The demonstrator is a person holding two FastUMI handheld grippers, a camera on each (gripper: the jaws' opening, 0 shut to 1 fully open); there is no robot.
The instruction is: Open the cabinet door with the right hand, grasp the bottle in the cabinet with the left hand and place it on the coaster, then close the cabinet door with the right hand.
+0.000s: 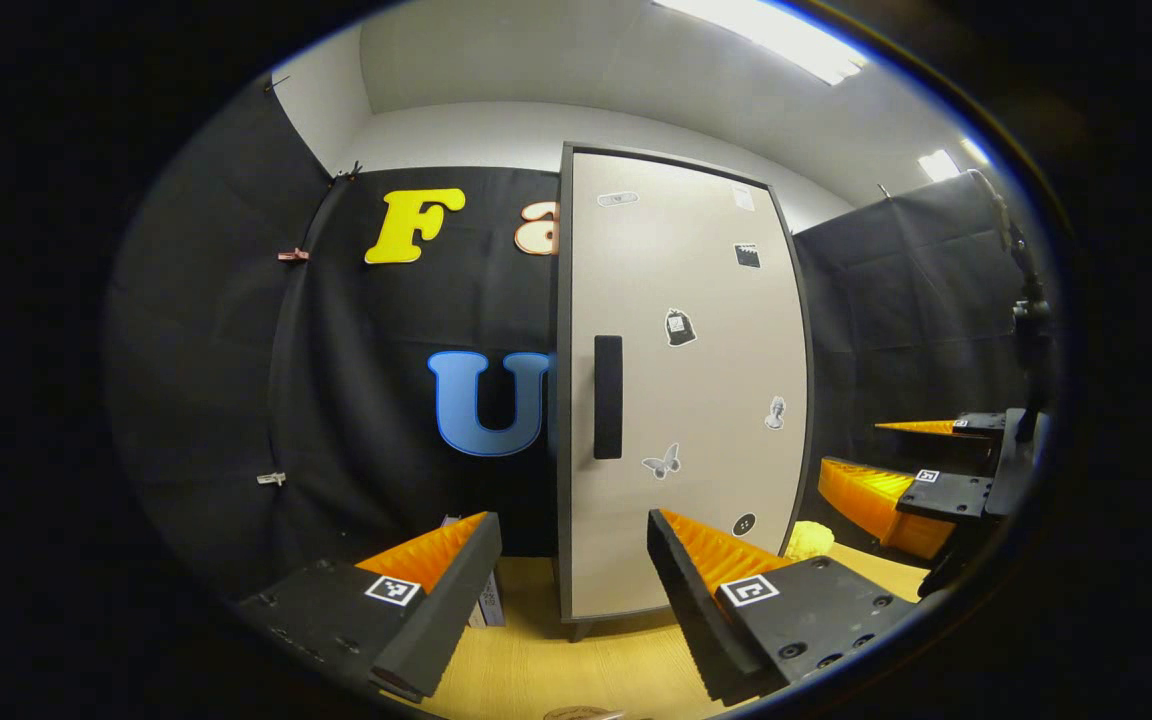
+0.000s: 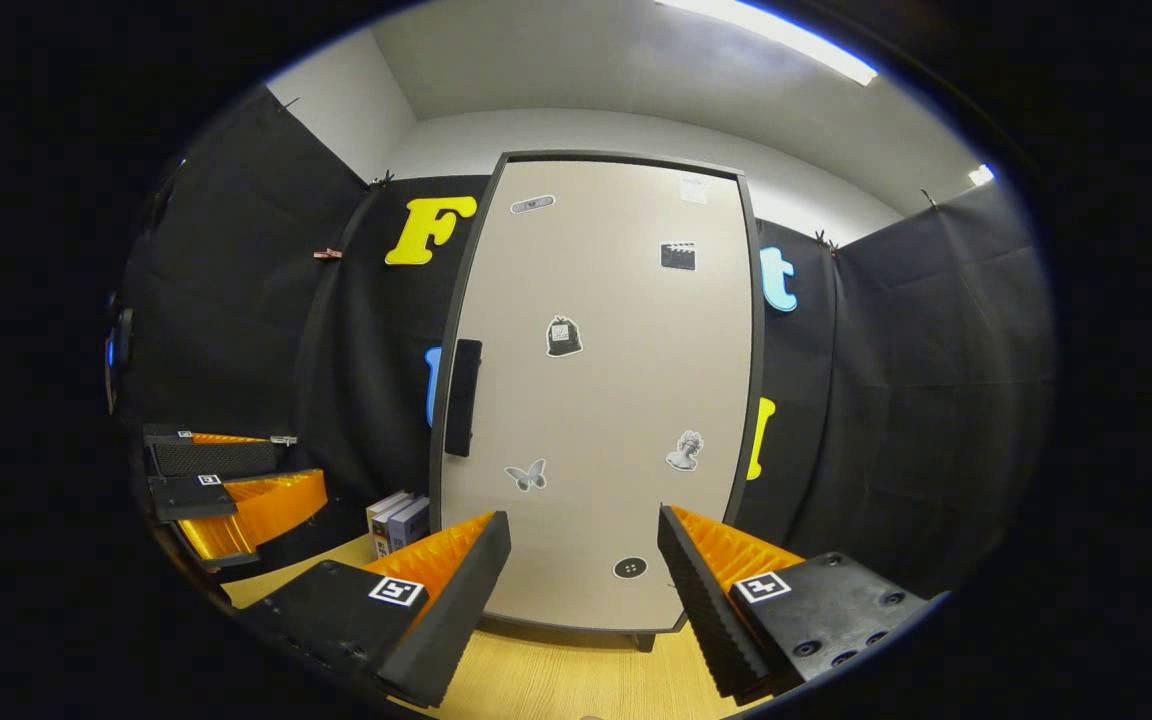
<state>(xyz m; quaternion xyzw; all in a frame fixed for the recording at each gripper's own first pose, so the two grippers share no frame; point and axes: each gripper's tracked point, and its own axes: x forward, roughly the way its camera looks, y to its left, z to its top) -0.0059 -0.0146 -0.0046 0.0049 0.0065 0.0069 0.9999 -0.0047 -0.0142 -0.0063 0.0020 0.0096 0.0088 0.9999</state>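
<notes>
The cabinet [image 1: 686,400] [image 2: 596,400] stands on the wooden table with its beige door shut, so its inside is hidden. A dark vertical handle [image 1: 608,397] [image 2: 463,397] sits near the door's left edge. My left gripper [image 1: 576,590] is open with nothing between its fingers, a short way in front of the handle side of the door. It appears again at the left of the right gripper view [image 2: 236,475]. My right gripper [image 2: 581,590] is open and empty, facing the lower middle of the door, and appears at the right of the left gripper view [image 1: 896,465]. A sliver of a round brown thing [image 1: 581,713], perhaps the coaster, lies at the table's near edge.
Several books [image 2: 398,520] [image 1: 489,600] stand against the cabinet's left side. A yellow object [image 1: 809,540] lies on the table [image 1: 556,660] by the cabinet's right corner. Black cloth walls close in behind and on both sides.
</notes>
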